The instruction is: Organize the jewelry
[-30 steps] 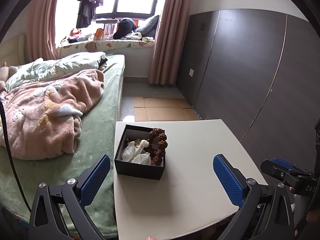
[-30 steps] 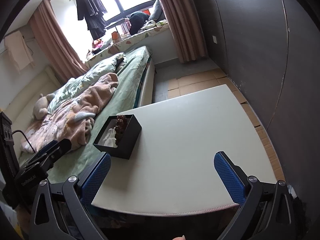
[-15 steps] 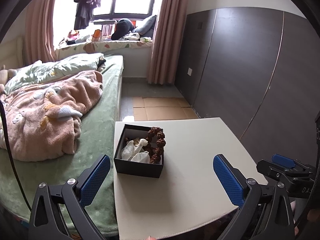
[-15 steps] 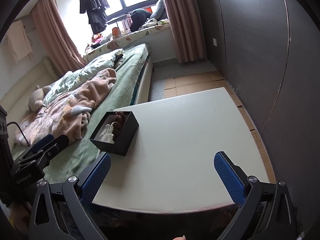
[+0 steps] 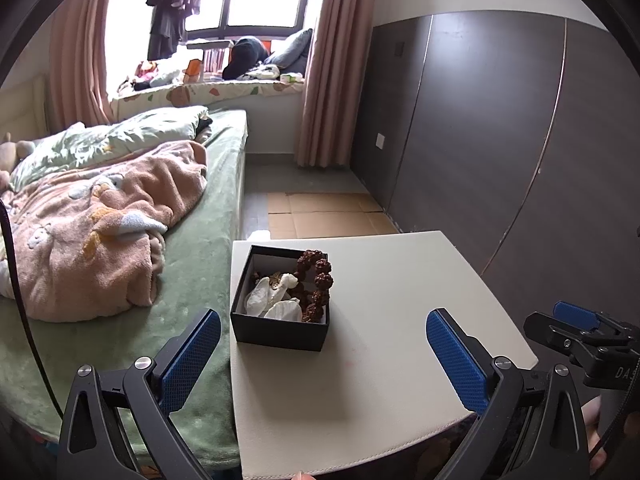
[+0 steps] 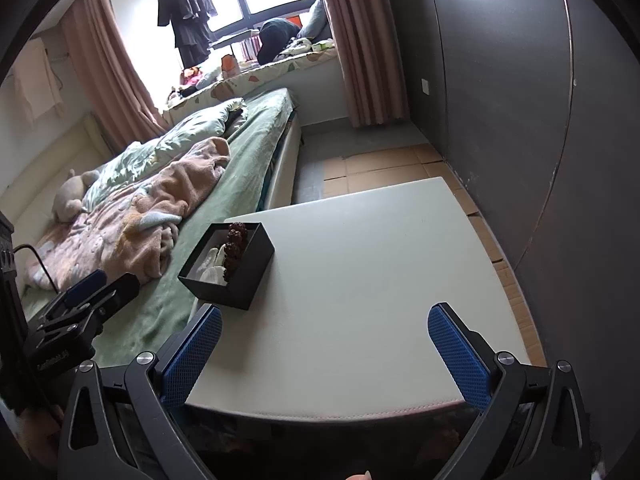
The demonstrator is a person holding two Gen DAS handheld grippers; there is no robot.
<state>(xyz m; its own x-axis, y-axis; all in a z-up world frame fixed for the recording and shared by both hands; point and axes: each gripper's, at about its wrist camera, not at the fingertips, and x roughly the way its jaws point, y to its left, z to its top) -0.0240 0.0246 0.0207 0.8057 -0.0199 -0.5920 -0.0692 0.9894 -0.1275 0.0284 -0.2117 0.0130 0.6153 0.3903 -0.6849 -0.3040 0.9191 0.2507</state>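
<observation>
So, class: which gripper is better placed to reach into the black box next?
Left, probably. The box sits just ahead of the open left gripper, beside its left finger. From the open right gripper it lies further off, to the left.

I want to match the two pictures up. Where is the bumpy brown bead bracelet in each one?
Left wrist view: the bead bracelet lies along the right side of the black box, just left of centre.
Right wrist view: the bracelet shows in the same box, left of centre.
Shared landmark: the pink blanket on the bed.
</observation>
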